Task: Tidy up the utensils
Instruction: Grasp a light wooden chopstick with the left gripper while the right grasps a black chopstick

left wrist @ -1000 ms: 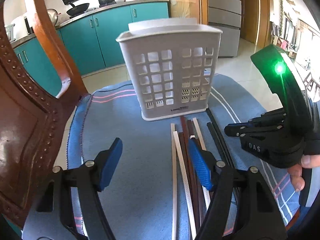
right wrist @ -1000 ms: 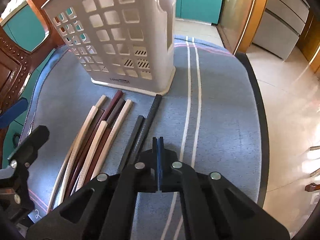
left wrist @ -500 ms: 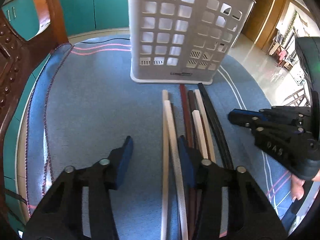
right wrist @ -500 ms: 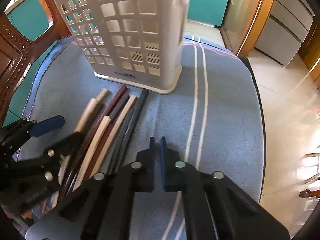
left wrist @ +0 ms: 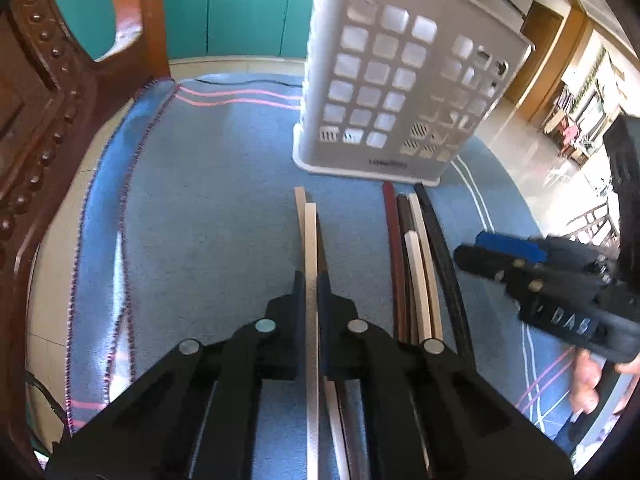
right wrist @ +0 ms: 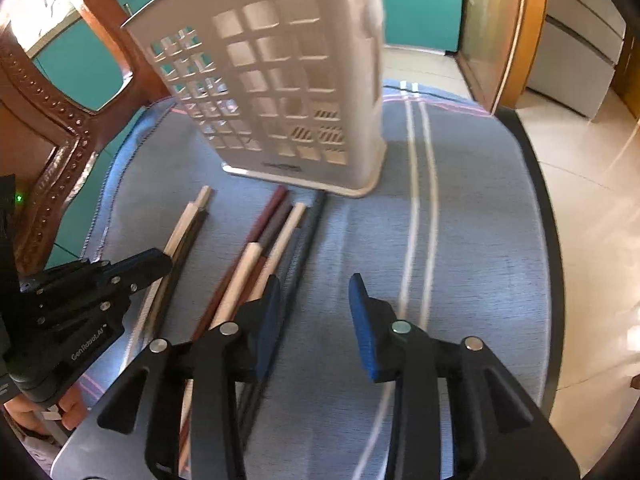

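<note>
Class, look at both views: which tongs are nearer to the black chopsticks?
Right. The right tongs hover open directly beside the black chopsticks; the left tongs are shut on a pale chopstick farther away.

Light: bright daylight, strongest from the right side of both views.
Glare: the pale tiled floor (right wrist: 592, 184) is washed out.
Shadow: the white perforated plastic basket (left wrist: 396, 92) darkens the blue striped cloth (right wrist: 472, 216) beside its base.
Blur: slight smear, clearest on basket and stripes.
Edges: heavy fisheye bending, black corners.

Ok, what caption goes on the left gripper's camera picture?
Left gripper shut on a cream chopstick before the white holder.
</note>
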